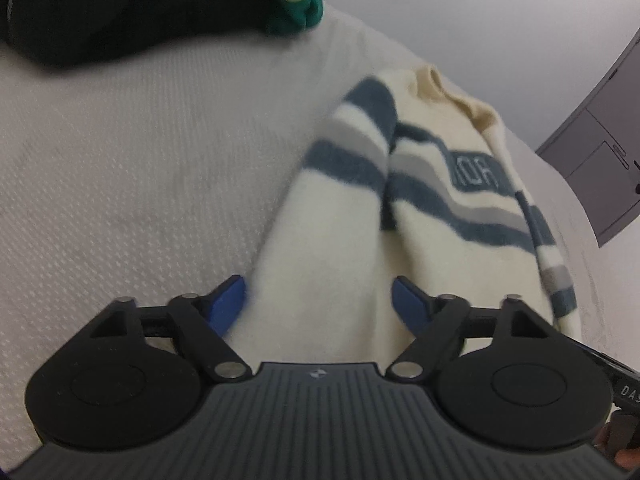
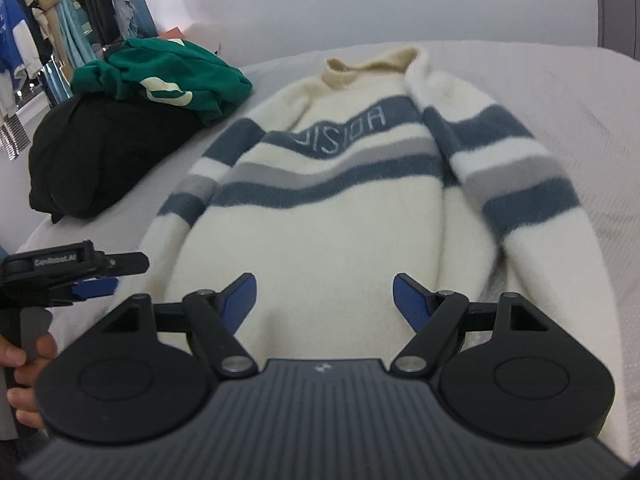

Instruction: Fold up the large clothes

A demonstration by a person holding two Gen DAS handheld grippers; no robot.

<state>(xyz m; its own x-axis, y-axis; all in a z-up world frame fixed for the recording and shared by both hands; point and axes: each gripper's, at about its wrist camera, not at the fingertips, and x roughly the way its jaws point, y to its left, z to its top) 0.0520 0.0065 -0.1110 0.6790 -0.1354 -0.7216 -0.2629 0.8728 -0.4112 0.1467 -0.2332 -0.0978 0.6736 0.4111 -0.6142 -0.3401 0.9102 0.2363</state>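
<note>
1. The sweater (image 2: pixel 320 208) lay flat on the bed (image 1: pixel 120 160).
2. Both tools, left (image 1: pixel 318 300) and right (image 2: pixel 324 300), were wide open, holding nothing.
3. Best to grab the hem corners together.

From your right gripper (image 2: pixel 325 296), with its jaws apart, the sweater (image 2: pixel 320 216) fills the bed (image 2: pixel 580 112) from 11 to 2 o'clock. At 10 o'clock a black pile (image 2: pixel 104 160) with a green garment (image 2: pixel 160 76) on top blocks the way, just beside the sweater's sleeve. Your left gripper (image 2: pixel 96 286) sits at 9 o'clock, close by. Bare bed lies open at 2 o'clock. From the left gripper (image 1: pixel 318 300), open bed runs from 9 to 11 o'clock.
</note>
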